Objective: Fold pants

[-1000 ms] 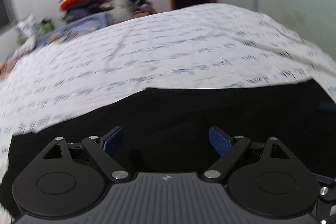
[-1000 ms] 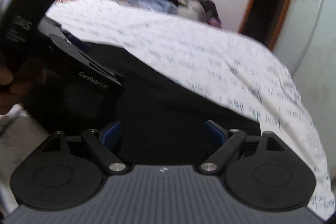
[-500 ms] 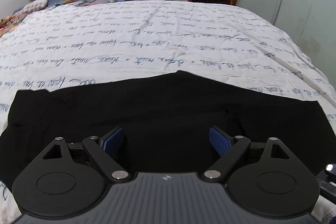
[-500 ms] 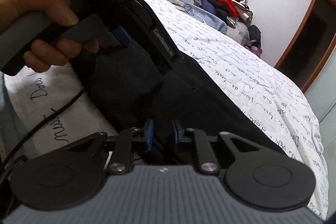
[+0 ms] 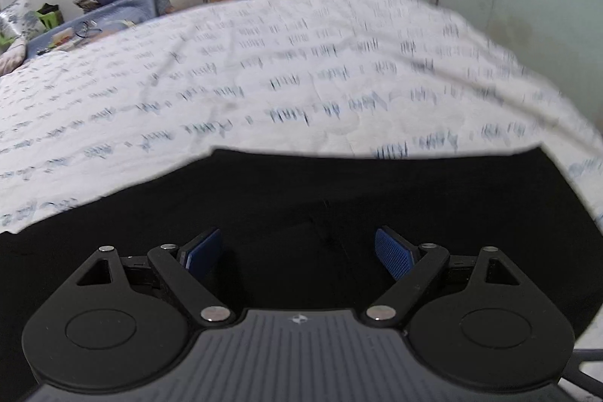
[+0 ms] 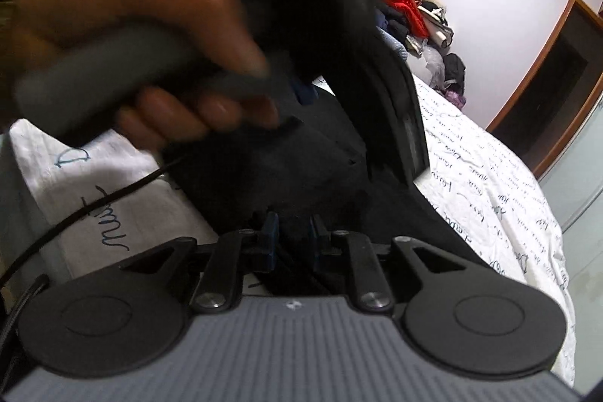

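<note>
Bedroom, bed under a white quilted cover with blue script (image 5: 301, 93), flat black fabric pants (image 5: 339, 198) spread along its near edge. Right gripper (image 6: 293, 238) just clamped from wide to nearly closed, jaws now pinching the pants' near edge: probably first corner secured for folding. Left gripper (image 5: 297, 251) pitched down just above the cloth, jaws wide, slightly narrowing, grasping nothing; left hand (image 6: 124, 36) gripping its grey handle.
</note>
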